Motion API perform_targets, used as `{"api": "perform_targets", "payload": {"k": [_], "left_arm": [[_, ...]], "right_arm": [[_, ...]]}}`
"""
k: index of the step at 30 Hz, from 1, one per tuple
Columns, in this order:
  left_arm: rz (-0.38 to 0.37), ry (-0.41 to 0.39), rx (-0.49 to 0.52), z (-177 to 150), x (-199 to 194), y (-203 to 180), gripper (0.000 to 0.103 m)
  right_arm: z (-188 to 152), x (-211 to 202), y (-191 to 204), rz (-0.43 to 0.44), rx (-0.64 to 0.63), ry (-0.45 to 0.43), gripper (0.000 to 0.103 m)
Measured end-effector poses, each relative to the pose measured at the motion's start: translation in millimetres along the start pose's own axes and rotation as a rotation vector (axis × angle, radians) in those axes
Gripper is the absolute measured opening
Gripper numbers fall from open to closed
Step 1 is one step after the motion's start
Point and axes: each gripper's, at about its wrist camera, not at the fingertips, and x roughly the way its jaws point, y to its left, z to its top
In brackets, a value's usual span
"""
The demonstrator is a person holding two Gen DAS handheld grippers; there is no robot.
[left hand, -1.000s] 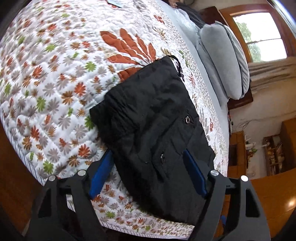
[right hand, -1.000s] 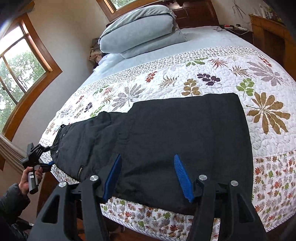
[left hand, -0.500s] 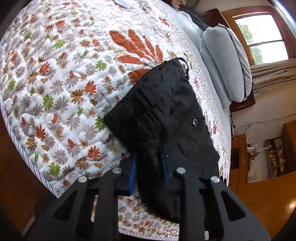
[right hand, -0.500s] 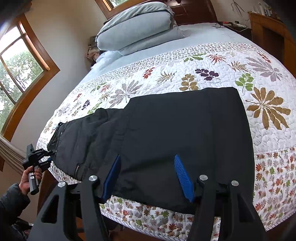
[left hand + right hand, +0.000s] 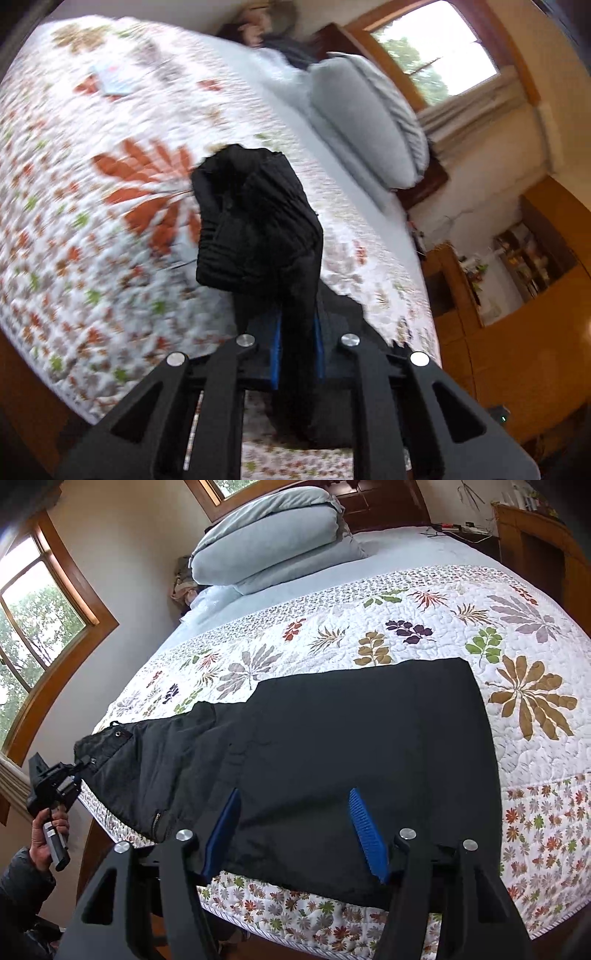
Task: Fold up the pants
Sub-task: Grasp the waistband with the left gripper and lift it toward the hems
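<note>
Two grippers are at work on one pair of black pants [image 5: 351,746], which lies lengthwise along the near edge of the floral quilt [image 5: 424,620], waistband end to the left and leg end to the right. My left gripper [image 5: 297,343] has just been closing, and its blue pads now pinch a bunch of the waistband fabric between them; the cloth stands up from the pinch in a dark, puckered clump above the quilt, so I judge I have this end secure enough to carry it over. From the right wrist view the same gripper [image 5: 79,766] shows at the far left, held by a hand [image 5: 48,834] in a dark sleeve, clamped at the waistband corner where the snaps sit. My right gripper [image 5: 295,834] hovers over the near hem of the leg section with its jaws spread, the fabric lying flat between the blue fingers but, as far as I can tell, not pressed. I read that as waiting to grip or pin this side. Grey pillows [image 5: 273,542] are stacked at the far headboard, well clear of the fold.
</note>
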Motion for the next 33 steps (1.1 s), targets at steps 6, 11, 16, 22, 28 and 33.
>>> {"api": "perform_targets", "payload": {"k": [6, 11, 16, 22, 28, 33], "left_arm": [[-0.107, 0.005, 0.123, -4.9, 4.9, -52.5, 0.012], [-0.205, 0.03, 0.179, -15.7, 13.9, -89.9, 0.012], [-0.265, 0.061, 0.232, -31.7, 25.8, -117.1, 0.012], [-0.296, 0.118, 0.293, -53.3, 52.4, -138.8, 0.012], [-0.316, 0.205, 0.345, -74.2, 89.1, -153.3, 0.012], [-0.327, 0.308, 0.422, -103.0, 119.0, -164.6, 0.012]], "right_arm": [[5.3, -8.4, -12.0, 0.0, 0.034, -0.023, 0.062], [8.8, -18.0, -26.4, 0.0, 0.07, -0.049, 0.062], [10.6, -23.1, -40.7, 0.013, 0.116, -0.061, 0.062], [14.5, -23.2, -45.3, 0.074, 0.16, -0.06, 0.062], [23.1, -18.0, -28.5, 0.091, 0.116, -0.053, 0.062], [36.9, -7.4, -11.8, 0.162, 0.104, -0.039, 0.072]]}}
